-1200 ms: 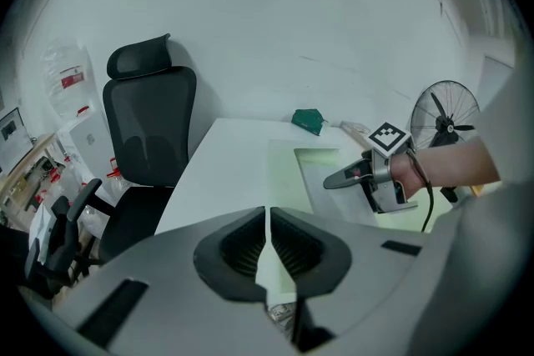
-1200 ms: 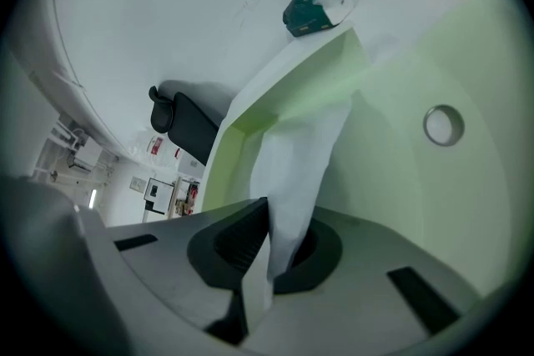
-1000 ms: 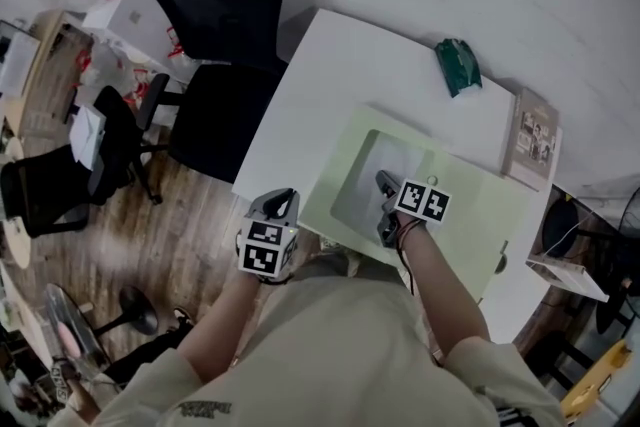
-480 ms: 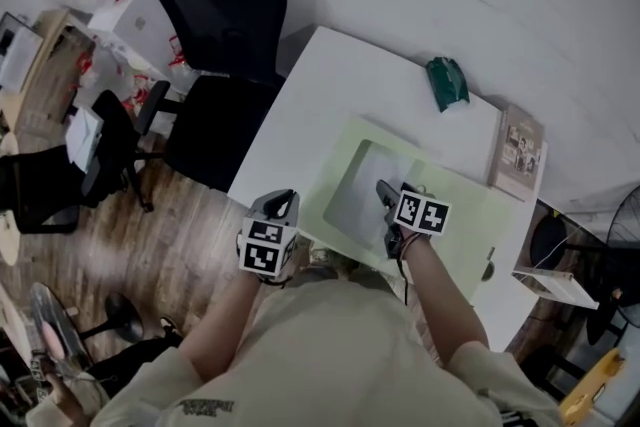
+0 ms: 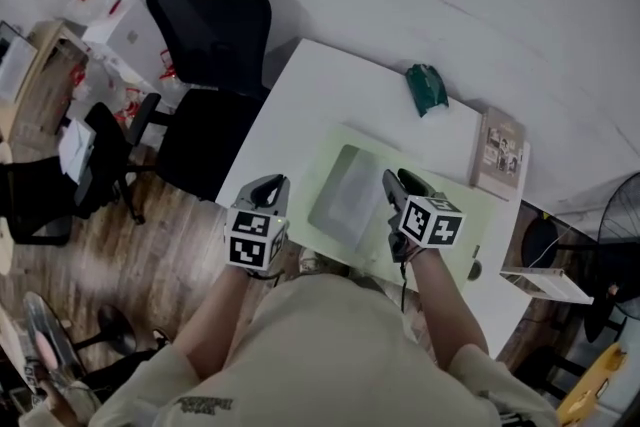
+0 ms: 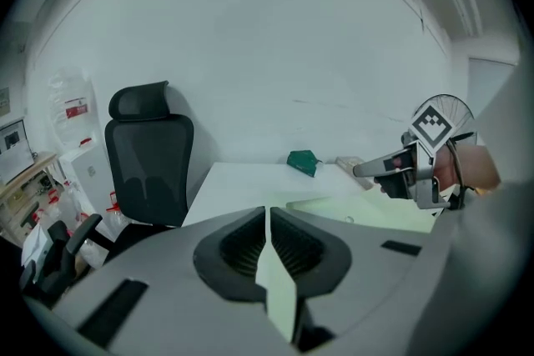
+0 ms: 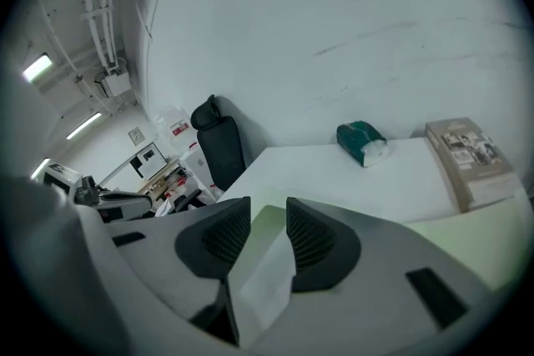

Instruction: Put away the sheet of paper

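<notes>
- Cream cloth covers the person's shoulders at the bottom of the head view, and we see both bare forearms reaching forward over the near edge of the white worktop (image 5: 330,75).
- The left gripper (image 5: 268,183) sits at the worktop's near left corner, beside the pale green mat (image 5: 478,225). Its jaws are drawn together to a thin slit. We see a pale green strip behind the tips and cannot tell whether it is pinched.
- The right gripper (image 5: 392,178) hangs over the middle of the mat, pointing away from the person. Its jaws stand apart and are closing. In their gap we see the mat and a pale corner of the sheet of paper (image 5: 348,197), with neither pad pressing on it.
- The sheet lies flat on the left half of the mat, between the two grippers. We cannot tell whether it rests on top or under a clear cover.
- A green packet (image 5: 427,87) and a book (image 5: 498,153) lie beyond the mat, well apart from the sheet.
- A small dark thing (image 5: 473,267) at the mat's near right corner is too small for us to name.
- The black chair (image 5: 212,25) stands off the worktop's left side, and the right gripper's marker cube hides part of the mat.
</notes>
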A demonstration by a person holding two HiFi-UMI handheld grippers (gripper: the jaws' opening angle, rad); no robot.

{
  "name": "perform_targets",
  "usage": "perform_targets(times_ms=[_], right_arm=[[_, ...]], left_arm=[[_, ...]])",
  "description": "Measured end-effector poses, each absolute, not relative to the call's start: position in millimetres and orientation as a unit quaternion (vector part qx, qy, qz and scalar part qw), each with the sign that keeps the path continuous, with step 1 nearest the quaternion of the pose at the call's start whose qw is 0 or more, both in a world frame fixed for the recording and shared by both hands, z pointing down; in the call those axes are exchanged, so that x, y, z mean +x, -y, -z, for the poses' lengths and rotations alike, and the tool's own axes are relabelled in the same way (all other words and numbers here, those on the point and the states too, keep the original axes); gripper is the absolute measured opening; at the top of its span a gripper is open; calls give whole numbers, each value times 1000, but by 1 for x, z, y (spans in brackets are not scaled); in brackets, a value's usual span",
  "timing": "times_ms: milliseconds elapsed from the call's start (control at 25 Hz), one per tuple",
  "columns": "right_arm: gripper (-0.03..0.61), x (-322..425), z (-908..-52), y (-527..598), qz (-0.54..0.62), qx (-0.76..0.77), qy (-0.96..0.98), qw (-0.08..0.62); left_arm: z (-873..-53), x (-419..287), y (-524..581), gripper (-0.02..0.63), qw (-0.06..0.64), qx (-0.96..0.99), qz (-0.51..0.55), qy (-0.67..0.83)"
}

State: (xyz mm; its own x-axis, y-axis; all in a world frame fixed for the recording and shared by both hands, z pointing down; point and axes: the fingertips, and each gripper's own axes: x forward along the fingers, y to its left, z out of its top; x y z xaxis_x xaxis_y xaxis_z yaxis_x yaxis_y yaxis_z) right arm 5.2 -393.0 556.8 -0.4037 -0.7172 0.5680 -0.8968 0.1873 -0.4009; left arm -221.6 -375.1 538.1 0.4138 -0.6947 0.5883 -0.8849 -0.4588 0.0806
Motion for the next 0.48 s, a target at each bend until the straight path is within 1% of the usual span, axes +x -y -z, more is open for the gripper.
perform_targets(times_ms=[160,480], right_arm=[[102,8,-505,391,-299,524,790,106],[53,11,-410,379,-190,523,828,74]], left_arm=[[-493,-208,385,35,150,833,-226,482],[-405,-177,385,35,48,863,-201,461]])
